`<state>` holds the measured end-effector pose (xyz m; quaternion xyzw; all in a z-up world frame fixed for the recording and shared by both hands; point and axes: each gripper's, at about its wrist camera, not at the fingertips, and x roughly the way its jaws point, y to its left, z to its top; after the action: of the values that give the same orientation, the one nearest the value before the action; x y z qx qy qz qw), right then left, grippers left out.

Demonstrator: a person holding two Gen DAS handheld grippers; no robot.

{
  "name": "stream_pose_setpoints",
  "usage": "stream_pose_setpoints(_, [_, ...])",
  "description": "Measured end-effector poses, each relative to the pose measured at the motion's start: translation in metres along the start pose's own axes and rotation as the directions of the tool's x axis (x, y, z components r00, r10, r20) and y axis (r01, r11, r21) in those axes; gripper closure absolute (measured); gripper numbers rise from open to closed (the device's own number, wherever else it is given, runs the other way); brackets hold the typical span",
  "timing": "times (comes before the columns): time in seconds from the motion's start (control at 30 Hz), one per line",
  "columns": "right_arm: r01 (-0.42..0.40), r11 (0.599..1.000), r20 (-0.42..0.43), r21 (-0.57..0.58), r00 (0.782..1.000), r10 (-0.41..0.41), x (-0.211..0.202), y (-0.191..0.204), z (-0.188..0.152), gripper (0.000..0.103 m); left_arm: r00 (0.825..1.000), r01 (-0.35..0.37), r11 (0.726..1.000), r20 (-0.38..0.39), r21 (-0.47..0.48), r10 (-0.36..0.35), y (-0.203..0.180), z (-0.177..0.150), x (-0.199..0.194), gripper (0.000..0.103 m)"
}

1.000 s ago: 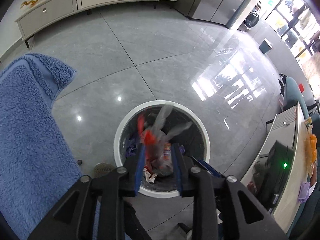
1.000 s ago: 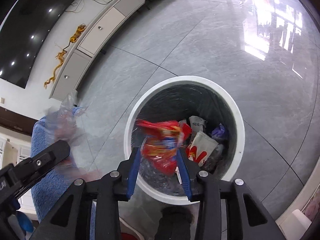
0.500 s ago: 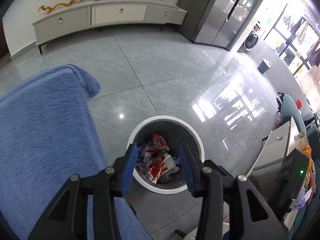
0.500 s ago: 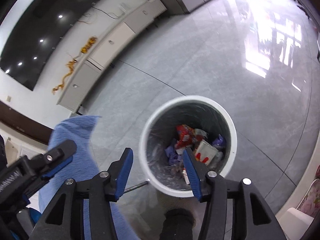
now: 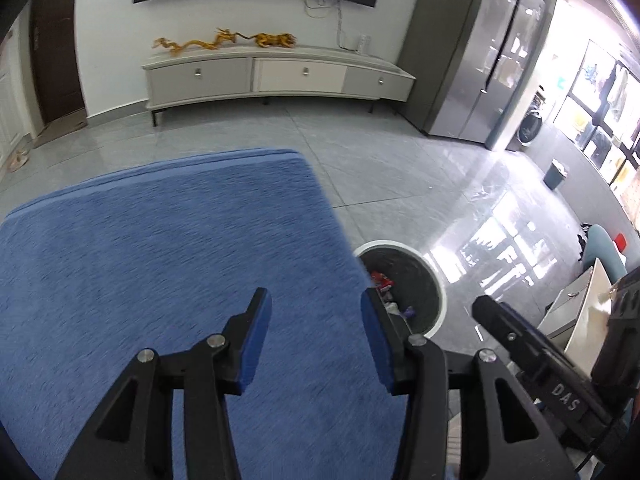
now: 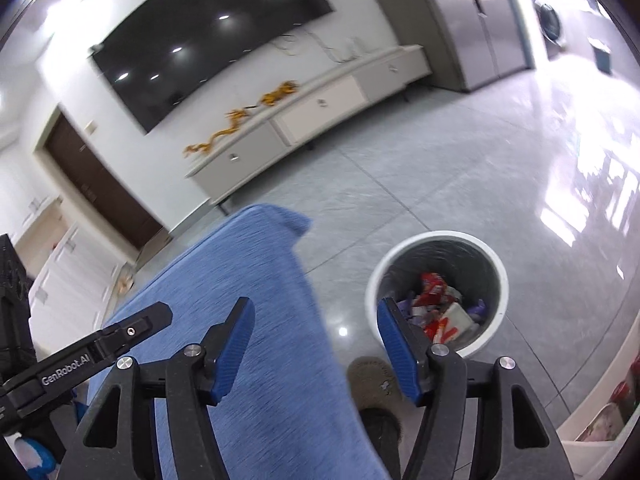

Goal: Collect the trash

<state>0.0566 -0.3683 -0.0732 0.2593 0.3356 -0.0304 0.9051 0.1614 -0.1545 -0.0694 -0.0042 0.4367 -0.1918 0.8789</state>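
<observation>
Beside the blue-covered surface [image 6: 248, 320], wrappers [image 6: 434, 304] already lie in the white bin [image 6: 496, 332], while left gripper [image 5: 316, 344] and right gripper [image 6: 316, 348] hang released and empty, no further trash visible.

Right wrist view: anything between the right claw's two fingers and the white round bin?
Between the fingers of the open right claw: blue fleece cover, then bare grey tile floor. The white round trash bin sits behind the right finger, wrappers inside.

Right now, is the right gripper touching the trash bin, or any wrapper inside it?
Apart. In the right wrist view the right gripper is open and empty, and the wrappers lie down in the trash bin, well below its fingers.
</observation>
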Motion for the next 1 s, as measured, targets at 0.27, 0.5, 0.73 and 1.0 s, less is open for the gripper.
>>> stream_pose_setpoints(0.27, [-0.008, 0.978, 0.048, -0.209, 0.999, 0.018, -0.034, 0.059, -0.040, 0.036, 0.991, -0.095, 0.992, 0.085, -0.077, 0.102, 0.055, -0.049, -0.061, 0.057])
stream_pose_setpoints(0.5, [0.039, 0.955, 0.144, -0.293, 0.990, 0.004, -0.056, 0.082, -0.058, 0.027, 0.956, -0.194, 0.974, 0.200, -0.116, 0.215, 0.074, -0.078, -0.102, 0.048])
stream_pose_setpoints(0.73, [0.074, 0.940, 0.225, -0.333, 0.974, 0.003, -0.066, 0.101, -0.073, 0.012, 0.897, -0.272, 0.952, 0.323, -0.138, 0.303, 0.078, -0.099, -0.133, 0.031])
stream_pose_setpoints(1.0, [0.141, 0.919, 0.305, -0.369, 0.952, -0.023, -0.071, 0.113, -0.084, 0.005, 0.854, -0.305, 0.933, 0.379, -0.190, 0.356, 0.081, -0.113, -0.146, 0.020])
